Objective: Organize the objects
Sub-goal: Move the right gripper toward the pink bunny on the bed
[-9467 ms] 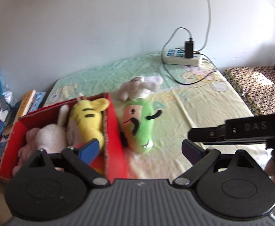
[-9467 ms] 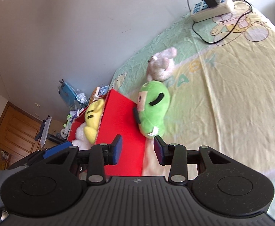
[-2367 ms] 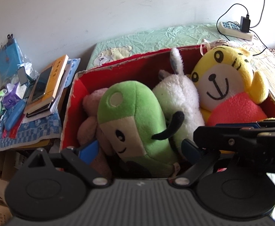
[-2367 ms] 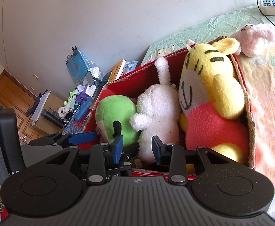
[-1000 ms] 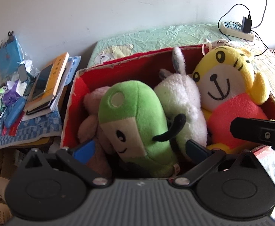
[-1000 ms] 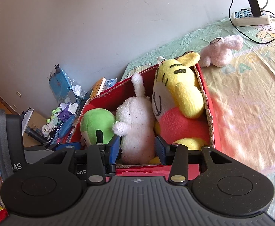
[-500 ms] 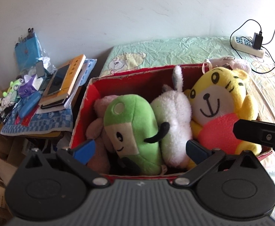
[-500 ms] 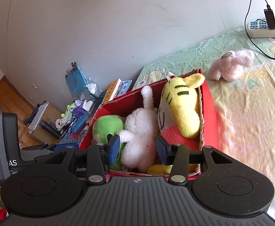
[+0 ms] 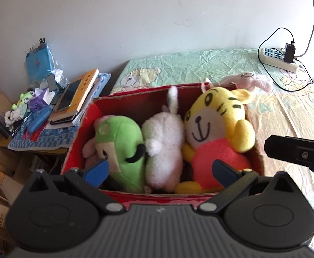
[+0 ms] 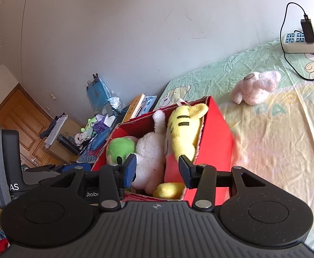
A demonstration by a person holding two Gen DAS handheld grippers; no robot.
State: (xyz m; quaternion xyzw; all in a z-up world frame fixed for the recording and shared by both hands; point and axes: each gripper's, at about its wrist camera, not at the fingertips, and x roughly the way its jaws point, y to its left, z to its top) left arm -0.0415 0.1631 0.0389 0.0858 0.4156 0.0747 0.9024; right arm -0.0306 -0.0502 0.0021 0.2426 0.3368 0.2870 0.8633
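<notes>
A red cardboard box (image 9: 135,104) (image 10: 216,142) sits on the bed. In it lie a green plush (image 9: 122,148) (image 10: 119,146), a white plush (image 9: 164,152) (image 10: 150,161), a yellow tiger plush (image 9: 217,126) (image 10: 185,129) and a pink plush (image 9: 90,146), mostly hidden at the left. A pale pink plush (image 10: 255,89) (image 9: 253,81) lies on the sheet beyond the box. My left gripper (image 9: 160,171) is open and empty above the box's near edge. My right gripper (image 10: 157,169) is open and empty, to the right of the left one.
A side table (image 9: 49,126) left of the bed holds books (image 9: 77,95), a phone and small toys. A power strip (image 9: 279,59) (image 10: 303,43) with a charger and cables lies at the bed's far right. A wooden door (image 10: 17,116) stands far left.
The green plush went from the sheet into the box. Both grippers have since drawn back and up from the box, so the box looks smaller.
</notes>
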